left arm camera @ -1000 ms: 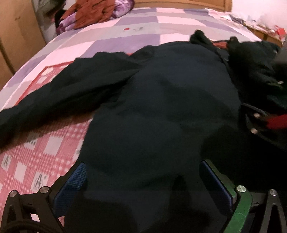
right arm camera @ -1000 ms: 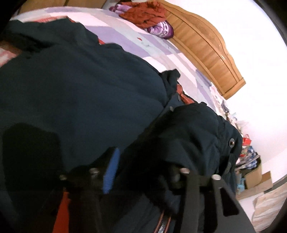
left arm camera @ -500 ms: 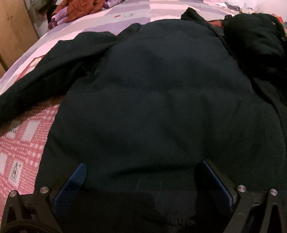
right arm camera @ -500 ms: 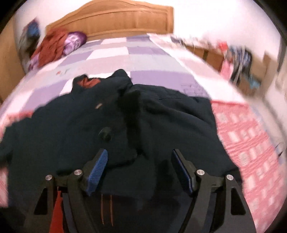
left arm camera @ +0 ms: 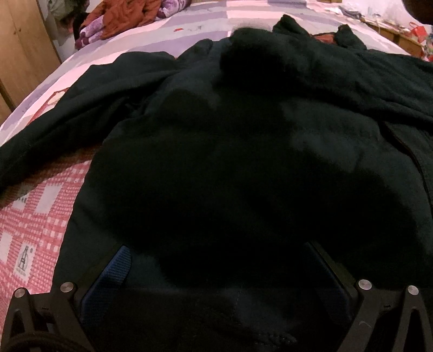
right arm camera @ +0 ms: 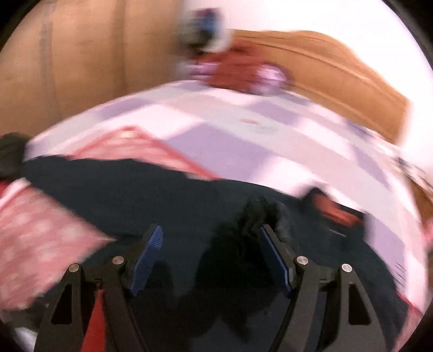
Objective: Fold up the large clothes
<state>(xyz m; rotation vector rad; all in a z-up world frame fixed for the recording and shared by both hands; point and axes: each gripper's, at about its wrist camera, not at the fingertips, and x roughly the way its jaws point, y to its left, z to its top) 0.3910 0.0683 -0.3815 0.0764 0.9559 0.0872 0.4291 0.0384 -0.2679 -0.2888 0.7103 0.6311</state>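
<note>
A large dark jacket [left arm camera: 243, 151] lies spread on the bed, its left sleeve [left arm camera: 67, 119] stretched toward the left. A dark rounded shape [left arm camera: 251, 46] sits over the collar area at the back. My left gripper [left arm camera: 216, 260] is open just above the jacket's near hem, its blue pads [left arm camera: 113, 270] wide apart with nothing between them. My right gripper [right arm camera: 211, 243] is open over the jacket [right arm camera: 135, 195]; the right wrist view is blurred by motion. Dark fabric bunches by its right pad [right arm camera: 273, 257].
The bed has a pink checked and purple patchwork cover [left arm camera: 32, 222]. A pile of rust and purple clothes [left arm camera: 121, 19] lies at the head. A wooden wardrobe [left arm camera: 24, 48] stands at left, a wooden headboard [right arm camera: 338, 75] behind. Clutter [left arm camera: 416, 29] lies at the far right.
My right gripper has swung left, its view now blurred, and no longer holds the jacket's fold. My left gripper stays open over the hem; the right side of the jacket now lies flatter.
</note>
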